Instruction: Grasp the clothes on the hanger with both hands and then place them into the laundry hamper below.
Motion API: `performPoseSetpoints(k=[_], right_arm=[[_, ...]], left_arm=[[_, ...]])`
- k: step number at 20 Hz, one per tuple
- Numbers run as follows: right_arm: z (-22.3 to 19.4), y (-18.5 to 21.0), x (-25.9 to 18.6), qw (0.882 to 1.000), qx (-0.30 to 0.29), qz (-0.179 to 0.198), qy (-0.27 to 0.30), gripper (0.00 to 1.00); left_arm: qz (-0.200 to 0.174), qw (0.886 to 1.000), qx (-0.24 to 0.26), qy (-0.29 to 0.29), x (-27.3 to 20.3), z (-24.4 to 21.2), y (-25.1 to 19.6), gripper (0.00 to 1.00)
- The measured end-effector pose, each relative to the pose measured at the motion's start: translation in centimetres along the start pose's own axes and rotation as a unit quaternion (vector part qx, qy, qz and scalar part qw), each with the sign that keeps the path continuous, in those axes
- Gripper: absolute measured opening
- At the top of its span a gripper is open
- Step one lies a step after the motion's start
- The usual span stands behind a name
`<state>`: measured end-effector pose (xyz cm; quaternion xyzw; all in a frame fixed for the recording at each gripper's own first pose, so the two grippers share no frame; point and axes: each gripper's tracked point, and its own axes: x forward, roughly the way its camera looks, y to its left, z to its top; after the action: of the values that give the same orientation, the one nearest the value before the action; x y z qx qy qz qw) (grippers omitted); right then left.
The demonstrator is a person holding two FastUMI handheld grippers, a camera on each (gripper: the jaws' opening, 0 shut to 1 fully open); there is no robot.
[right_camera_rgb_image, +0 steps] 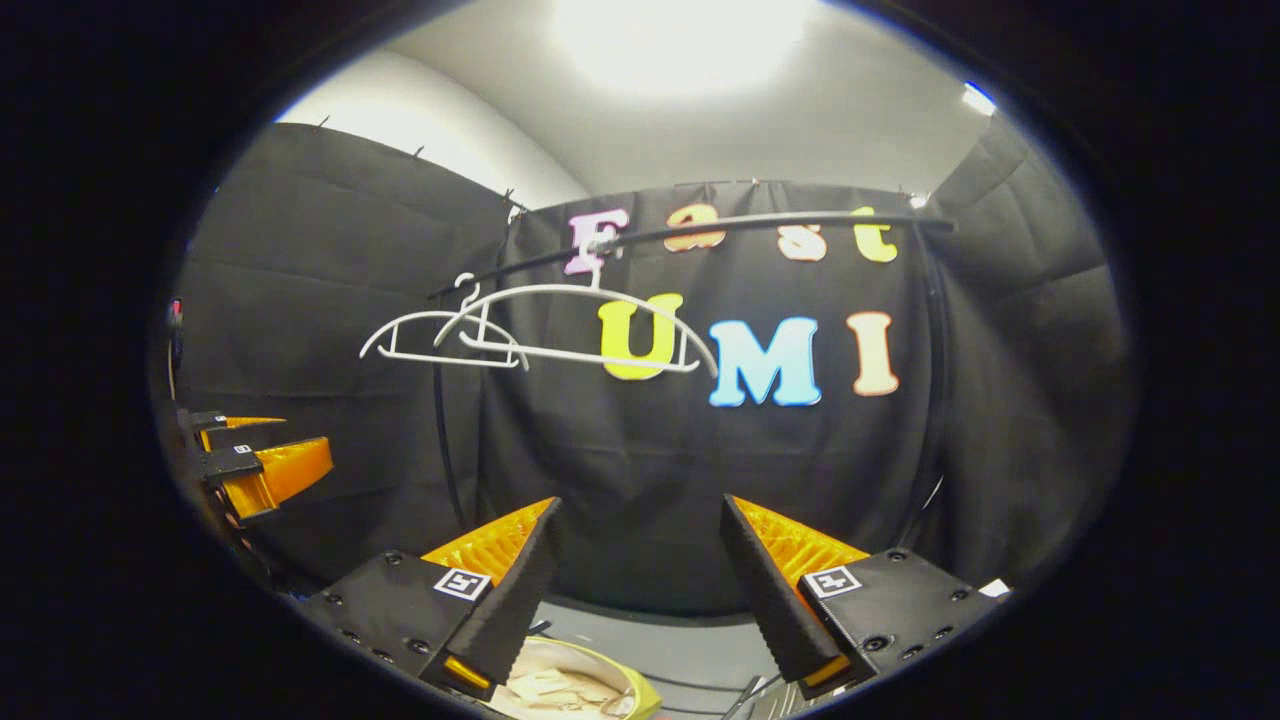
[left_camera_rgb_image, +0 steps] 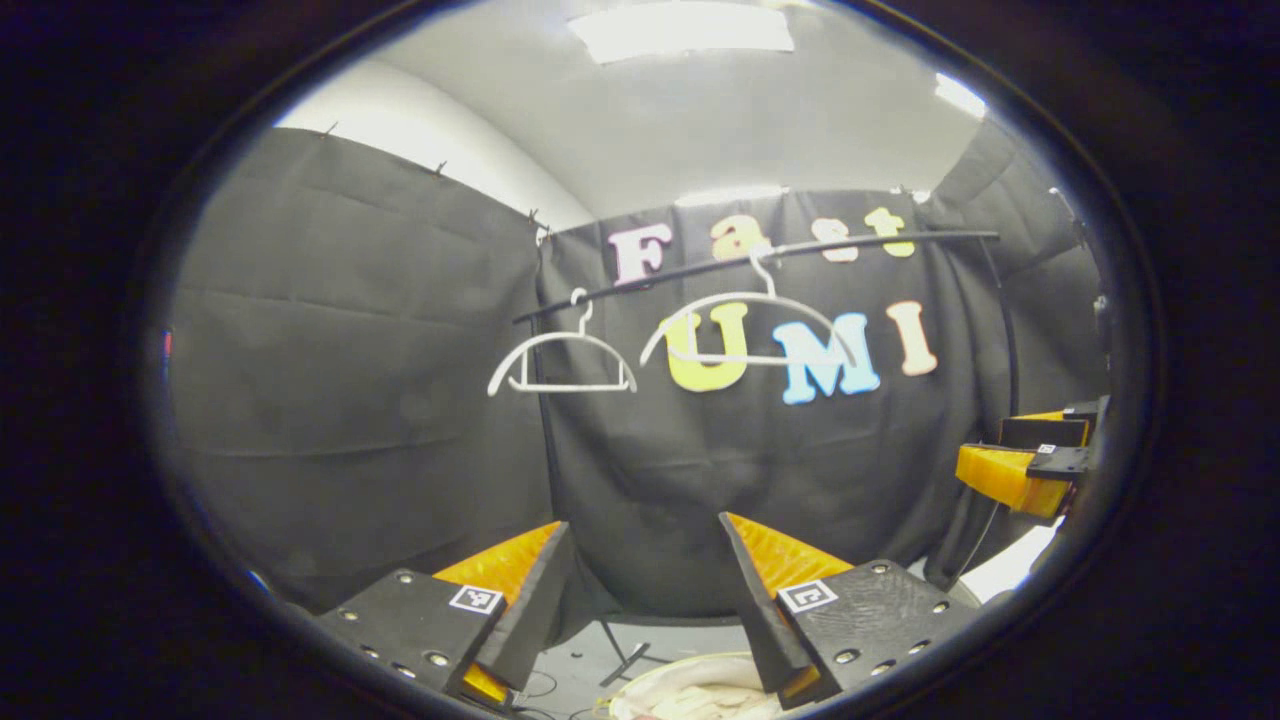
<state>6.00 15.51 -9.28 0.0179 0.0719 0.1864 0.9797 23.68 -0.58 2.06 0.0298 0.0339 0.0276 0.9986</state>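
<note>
Two bare white hangers (left_camera_rgb_image: 562,362) (left_camera_rgb_image: 745,325) hang on a black rail (left_camera_rgb_image: 760,255); nothing hangs on them. In the right gripper view the same hangers (right_camera_rgb_image: 440,340) (right_camera_rgb_image: 590,325) overlap under the rail (right_camera_rgb_image: 700,228). My left gripper (left_camera_rgb_image: 645,600) is open, with nothing between its fingers. Below it sits the round hamper (left_camera_rgb_image: 690,690) with pale cloth inside. My right gripper (right_camera_rgb_image: 640,590) is open too, above the hamper's yellow-green rim (right_camera_rgb_image: 640,685) and the pale clothes (right_camera_rgb_image: 560,690) in it. Each gripper appears at the edge of the other's view: the right one (left_camera_rgb_image: 1035,460), the left one (right_camera_rgb_image: 255,460).
Black cloth walls close the booth on all sides. The rail's upright posts (left_camera_rgb_image: 1005,330) (right_camera_rgb_image: 445,450) stand at both ends. A grey floor (left_camera_rgb_image: 590,660) with cables and a stand foot lies beside the hamper.
</note>
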Motion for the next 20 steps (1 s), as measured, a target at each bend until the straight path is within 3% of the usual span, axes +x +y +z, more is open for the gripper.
performPoseSetpoints(k=[4, 5, 6, 13, 20], right_arm=[[3.3, -2.8, -2.5, 0.998, -0.003, -0.041, -0.049, 0.94], [3.2, -3.5, -3.0, 0.997, -0.002, -0.056, -0.051, 0.98], [2.9, -4.2, -3.5, 0.997, 0.003, -0.069, -0.048, 0.94], [2.0, -9.3, -6.2, 0.99, 0.018, -0.139, -0.028, 0.94], [1.1, -10.6, -6.3, 0.987, 0.022, -0.158, -0.018, 0.92]], left_arm=[[-0.025, 0.999, -0.024, -0.025, -1.5, 3.6, -0.1, 0.84], [-0.034, 0.999, -0.029, -0.026, -2.0, 3.9, -0.4, 0.85], [-0.042, 0.998, -0.031, -0.028, -2.3, 4.4, -0.8, 0.85], [-0.099, 0.993, -0.023, -0.057, -2.4, 6.9, -4.6, 0.84], [-0.113, 0.991, -0.032, -0.057, -4.1, 7.1, -5.5, 0.84]])
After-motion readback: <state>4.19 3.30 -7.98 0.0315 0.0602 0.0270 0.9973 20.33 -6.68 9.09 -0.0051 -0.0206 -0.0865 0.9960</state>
